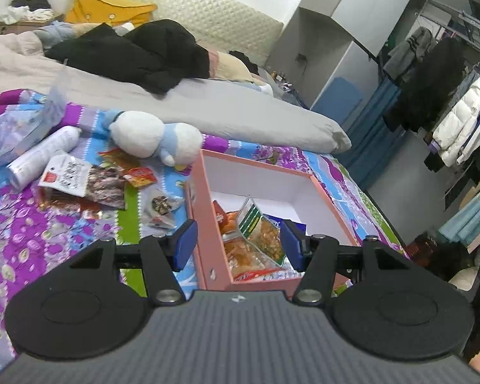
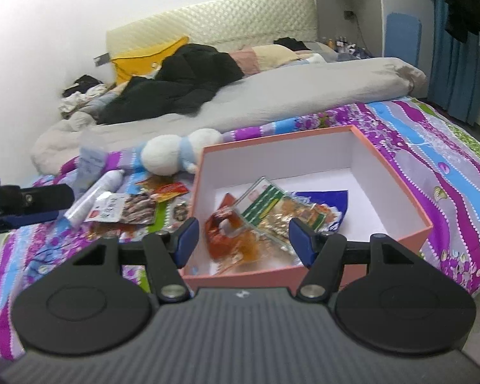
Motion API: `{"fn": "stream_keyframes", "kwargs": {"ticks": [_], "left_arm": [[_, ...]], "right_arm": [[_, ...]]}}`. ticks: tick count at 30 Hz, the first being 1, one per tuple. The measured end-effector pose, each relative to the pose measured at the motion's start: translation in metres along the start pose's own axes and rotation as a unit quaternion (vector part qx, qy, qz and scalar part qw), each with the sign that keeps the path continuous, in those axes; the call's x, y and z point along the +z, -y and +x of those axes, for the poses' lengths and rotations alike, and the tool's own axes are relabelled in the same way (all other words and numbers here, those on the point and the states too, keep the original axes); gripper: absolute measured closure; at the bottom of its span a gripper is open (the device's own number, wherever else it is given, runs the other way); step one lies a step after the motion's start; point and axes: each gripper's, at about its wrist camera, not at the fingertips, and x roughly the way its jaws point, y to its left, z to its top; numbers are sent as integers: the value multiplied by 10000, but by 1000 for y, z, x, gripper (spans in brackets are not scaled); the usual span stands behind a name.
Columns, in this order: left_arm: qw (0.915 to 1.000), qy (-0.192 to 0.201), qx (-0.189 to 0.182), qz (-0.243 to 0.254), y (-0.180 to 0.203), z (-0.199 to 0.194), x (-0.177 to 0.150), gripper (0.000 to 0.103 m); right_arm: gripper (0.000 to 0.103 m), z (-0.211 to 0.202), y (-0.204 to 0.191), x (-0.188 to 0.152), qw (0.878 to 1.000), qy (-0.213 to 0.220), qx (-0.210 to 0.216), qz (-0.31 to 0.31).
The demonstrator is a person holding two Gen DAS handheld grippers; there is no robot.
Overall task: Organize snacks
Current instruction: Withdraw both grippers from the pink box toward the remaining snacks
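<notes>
Left wrist view first: left gripper (image 1: 238,243) hanging released over the near corner of the pink box (image 1: 212,224), nothing between the blue pads. Same story on the right wrist view, right gripper (image 2: 243,240) spread and empty above the box's near wall (image 2: 240,276).

Roughly half done, by the look of it. Already inside the box: a green-labelled clear packet (image 2: 264,212), an orange-red packet (image 2: 227,233) and a dark blue wrapper (image 2: 324,200), all bunched at the near end, far end of the box bare. Left of the box, out on the flowered bedspread (image 1: 32,240): a white-and-brown snack bag (image 1: 83,180), a small red packet (image 1: 140,176) and a clear packet with a dark round label (image 1: 161,206) just beside the box wall. Also a white bottle (image 1: 44,156) and a plush toy (image 1: 156,139) out there (probably not snacks, so likely staying put).

View differences: right wrist view gets the whole box floor and the other gripper poking in at the left edge (image 2: 32,206). Left wrist view cuts off the near part of the box but shows the loose packets far more clearly, plus a clothes rack (image 1: 448,96) well to the right.
</notes>
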Motion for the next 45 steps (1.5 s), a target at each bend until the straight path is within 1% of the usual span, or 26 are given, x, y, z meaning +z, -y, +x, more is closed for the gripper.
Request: {"fn": "stream_keyframes", "kwargs": {"ticks": [4, 8, 10, 14, 18, 27, 30, 36, 45], "left_arm": [[10000, 6, 22, -57, -9, -23, -16, 40], [9999, 17, 100, -115, -17, -41, -34, 40], [9997, 17, 150, -196, -22, -46, -40, 40], [9990, 33, 187, -405, -34, -57, -53, 40], [9980, -24, 285, -570, -49, -58, -58, 40], [9957, -65, 412, -828, -80, -33, -49, 41], [9946, -79, 443, -933, -93, -22, -44, 41], [9908, -131, 537, -1237, -125, 3, -35, 41], [9838, -271, 571, -1679, -172, 59, -23, 42]], "right_arm": [[39, -16, -12, -13, 9999, 49, 96, 22], [39, -28, -16, -24, 9997, 70, 162, 184], [39, -31, -20, -30, 9998, 62, 172, 125], [39, -33, -32, -42, 9996, -57, 268, -6], [39, -27, -42, -52, 9990, -214, 385, -58], [39, -4, -66, -46, 9981, -248, 541, -179], [39, 8, -74, -41, 9976, -262, 623, -129], [39, 39, -92, -33, 9961, -368, 757, -255], [39, 91, -117, -24, 9935, -550, 842, -524]]}}
